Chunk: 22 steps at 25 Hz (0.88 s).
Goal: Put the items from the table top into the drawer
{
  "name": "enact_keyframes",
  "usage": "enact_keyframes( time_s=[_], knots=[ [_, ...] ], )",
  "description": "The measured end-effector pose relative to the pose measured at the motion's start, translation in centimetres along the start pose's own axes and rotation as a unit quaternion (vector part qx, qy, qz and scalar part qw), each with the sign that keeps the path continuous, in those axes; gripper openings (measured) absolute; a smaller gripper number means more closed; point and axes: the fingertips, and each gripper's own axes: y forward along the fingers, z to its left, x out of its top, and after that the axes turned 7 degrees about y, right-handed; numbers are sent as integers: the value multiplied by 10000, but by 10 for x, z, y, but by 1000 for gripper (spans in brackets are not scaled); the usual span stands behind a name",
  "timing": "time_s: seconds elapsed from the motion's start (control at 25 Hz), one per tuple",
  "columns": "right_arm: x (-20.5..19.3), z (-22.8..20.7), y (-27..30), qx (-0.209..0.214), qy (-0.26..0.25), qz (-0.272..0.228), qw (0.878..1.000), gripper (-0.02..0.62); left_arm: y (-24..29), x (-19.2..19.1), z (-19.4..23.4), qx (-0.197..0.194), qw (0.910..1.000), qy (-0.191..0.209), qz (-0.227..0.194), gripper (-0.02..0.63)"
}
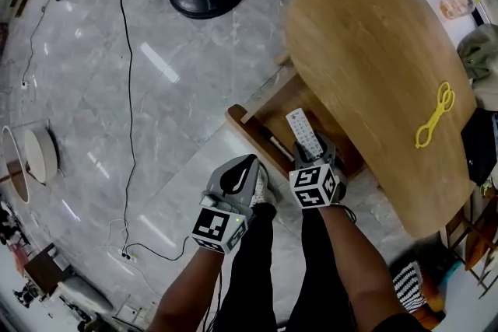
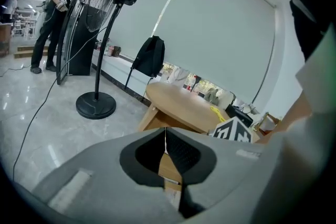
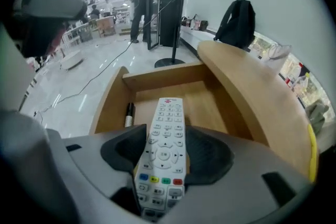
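Right gripper — jaws wide, clamped on the sides of a white remote control, which was held tilted down over the open drawer. Left gripper — jaws closed together, empty, just beside the right. Drawer contents: one black marker by a side wall. Outstanding: the remote, not yet set down, and yellow scissors, which lay on the wooden table top.

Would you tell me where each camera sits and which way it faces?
Head view: on the head, facing steeply down at drawer, table, forearms, left gripper, right gripper.
Left gripper view: rides that gripper, faces fan and table past shut jaws.
Right gripper view: rides that gripper, faces into the drawer; jaws clamp remote.
Shared: table in all three views.
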Motion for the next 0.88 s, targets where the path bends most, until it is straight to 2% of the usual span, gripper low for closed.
enact_keyframes(
  time_s=[0.2,0.56,0.76,0.88],
  knots=[
    [-13,11,25,7,-481,292,9984,232,-5,-3,9,128,9999,-67,0,18],
    [-30,7,47,-77,-756,764,9942,235,-8,3,28,251,9996,-88,-58,18],
    [-33,7,51,-14,-659,963,9932,240,-8,5,29,205,9997,-83,-51,18],
    [-25,9,41,96,-445,860,9953,288,-5,5,29,198,9998,-70,-24,18]
  ],
)
